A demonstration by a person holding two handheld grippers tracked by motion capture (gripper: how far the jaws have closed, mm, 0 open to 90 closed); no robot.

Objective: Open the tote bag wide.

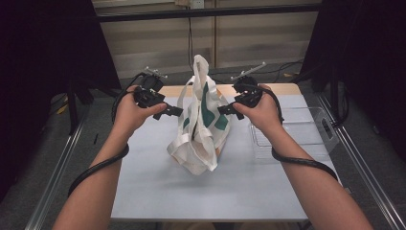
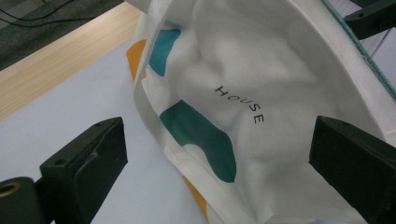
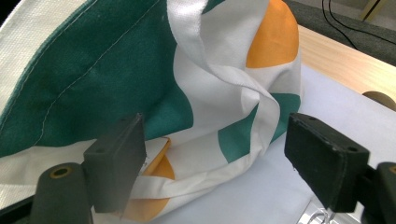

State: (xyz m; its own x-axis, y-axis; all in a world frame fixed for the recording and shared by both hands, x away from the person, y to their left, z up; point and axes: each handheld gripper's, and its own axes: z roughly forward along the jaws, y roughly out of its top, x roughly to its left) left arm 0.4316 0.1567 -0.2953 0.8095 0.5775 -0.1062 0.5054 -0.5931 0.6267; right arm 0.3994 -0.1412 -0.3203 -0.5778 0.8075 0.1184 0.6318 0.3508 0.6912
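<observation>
Near the middle of the tabletop (image 1: 158, 191), seen from the high view, a white tote bag (image 1: 201, 129) with green and orange patches stands slumped, one handle poking up. The left tool (image 1: 173, 111) and right tool (image 1: 224, 109) flank it, neither pinching anything. A clear plastic tray (image 1: 306, 132) lies by the right edge, well clear.

From the left gripper view, the jaws stand spread before the soft printed cloth (image 2: 261, 93); it looks light and floppy.

From the right gripper view, the jaws are spread too; the looping handle (image 3: 224, 70) seems the best hold.
</observation>
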